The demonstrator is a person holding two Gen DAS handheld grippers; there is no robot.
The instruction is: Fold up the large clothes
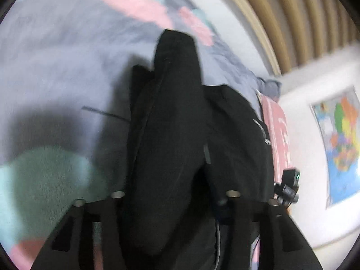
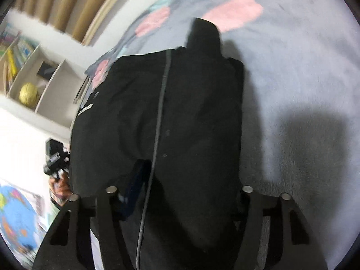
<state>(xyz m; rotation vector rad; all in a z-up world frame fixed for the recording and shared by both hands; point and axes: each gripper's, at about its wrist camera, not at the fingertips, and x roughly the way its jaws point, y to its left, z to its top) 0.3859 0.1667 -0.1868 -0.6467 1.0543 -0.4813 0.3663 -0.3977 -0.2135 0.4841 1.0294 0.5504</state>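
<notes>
- Left tool holds a bunched fold of the black jacket between its fingers.
- Right tool apparently grips the jacket's zipped edge above the lilac blanket.

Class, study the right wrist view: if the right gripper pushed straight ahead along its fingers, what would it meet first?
The black jacket, which already fills the space between the right gripper fingers; beyond it lies the lavender blanket. Depth is unclear.

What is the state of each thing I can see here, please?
black jacket: lifted over the bed, hanging bunched from both claws, zipper closed as far as visible.
left claw: fabric fills its gap; grip hidden.
right claw: fabric fills its gap; grip hidden.
blanket: spread flat.
</notes>
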